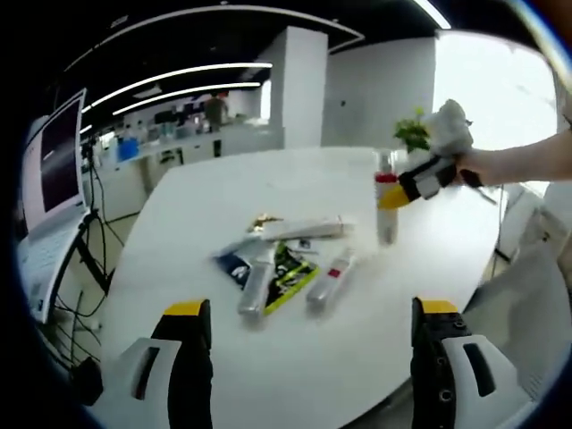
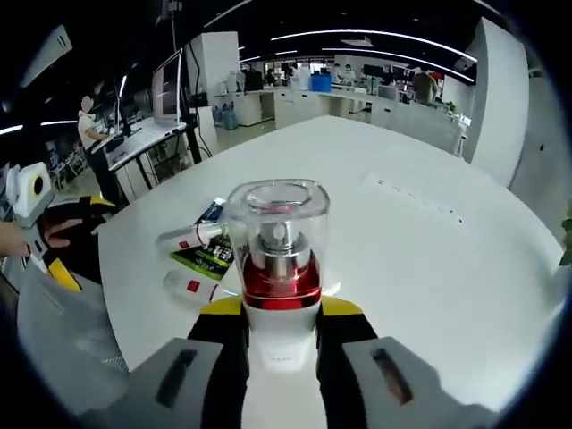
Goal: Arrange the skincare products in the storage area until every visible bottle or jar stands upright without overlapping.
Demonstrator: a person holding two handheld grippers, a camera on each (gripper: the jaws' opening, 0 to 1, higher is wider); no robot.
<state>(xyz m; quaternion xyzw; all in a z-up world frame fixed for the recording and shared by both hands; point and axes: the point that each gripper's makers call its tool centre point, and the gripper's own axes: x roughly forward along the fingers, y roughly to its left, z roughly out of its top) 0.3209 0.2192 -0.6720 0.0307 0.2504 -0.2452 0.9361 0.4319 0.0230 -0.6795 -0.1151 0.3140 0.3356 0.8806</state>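
A wide white table is spread across both views, and on it, near the middle, a small heap of skincare items is seen. In the left gripper view the left gripper is held low over the near edge, its jaws standing well apart with nothing between them. Beyond it the heap is laid out flat: a dark green sachet, a long white tube lying across the top, a silver tube and a slim tube with a red mark. To the right, an upright bottle with a clear cap and red collar is clamped by the right gripper. In the right gripper view that bottle is gripped close up between yellow-tipped jaws, standing straight.
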